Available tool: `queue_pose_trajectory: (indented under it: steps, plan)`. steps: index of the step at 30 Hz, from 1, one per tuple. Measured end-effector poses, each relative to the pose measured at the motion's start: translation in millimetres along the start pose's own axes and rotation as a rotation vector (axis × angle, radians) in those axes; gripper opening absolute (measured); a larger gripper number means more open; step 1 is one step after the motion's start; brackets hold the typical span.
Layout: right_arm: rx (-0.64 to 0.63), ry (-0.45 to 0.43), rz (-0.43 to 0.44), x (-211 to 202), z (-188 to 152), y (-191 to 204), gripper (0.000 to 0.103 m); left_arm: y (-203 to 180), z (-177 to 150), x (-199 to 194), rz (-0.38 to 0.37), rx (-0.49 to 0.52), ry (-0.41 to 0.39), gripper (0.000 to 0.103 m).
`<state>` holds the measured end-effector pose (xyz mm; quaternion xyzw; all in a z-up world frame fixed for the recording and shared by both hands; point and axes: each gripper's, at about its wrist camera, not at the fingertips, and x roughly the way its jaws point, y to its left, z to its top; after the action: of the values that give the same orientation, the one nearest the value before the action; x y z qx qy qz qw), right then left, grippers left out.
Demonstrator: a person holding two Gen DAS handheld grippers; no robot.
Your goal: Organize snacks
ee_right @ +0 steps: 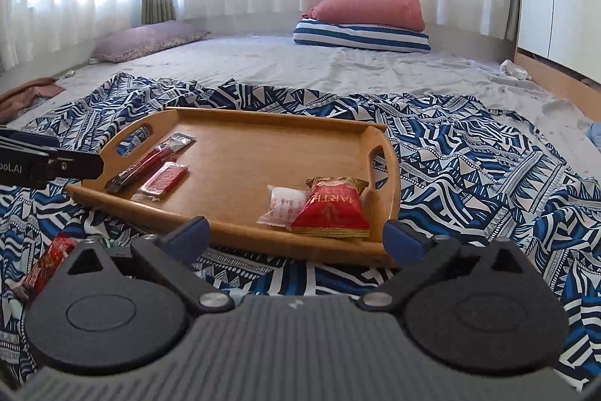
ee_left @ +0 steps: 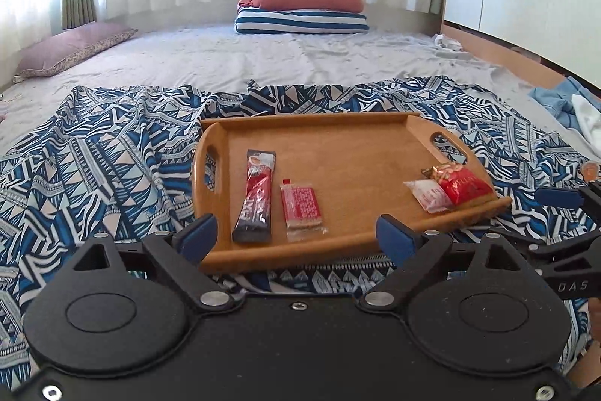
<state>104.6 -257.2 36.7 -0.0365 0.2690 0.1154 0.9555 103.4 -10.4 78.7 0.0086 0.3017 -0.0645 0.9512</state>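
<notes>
A wooden tray lies on the bed, long side running left to right. Four snacks are in it; the dark stick packet points away. Both grippers' fingers are wide open, holding nothing.

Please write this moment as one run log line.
left gripper open, empty | right gripper open, empty | four snacks on wooden tray

"DAS" on right tool; "ARTH" on red packet.
</notes>
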Motion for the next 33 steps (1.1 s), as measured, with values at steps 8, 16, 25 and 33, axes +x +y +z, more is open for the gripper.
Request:
queue_pose_trajectory:
  steps: [8, 16, 25, 33]
  plan:
    - [-0.039, -0.016, -0.015, -25.9, -22.9, 19.8, 0.103, 5.5, -24.0, -28.3, 0.015, -0.006, -0.003, 0.093]
    - [-0.02, -0.007, -0.036, -41.1, -37.2, 22.4, 0.103, 14.4, -49.3, -42.3, 0.045, -0.018, 0.019, 0.093]
    - [-0.083, 0.026, -0.078, -47.6, -56.9, 31.2, 0.103, 30.8, -73.8, -46.0, 0.093, -0.048, 0.055, 0.093]
    - [-0.121, 0.062, -0.089, -47.6, -69.2, 33.0, 0.103, 30.1, -89.5, -43.7, 0.123, -0.029, 0.073, 0.093]
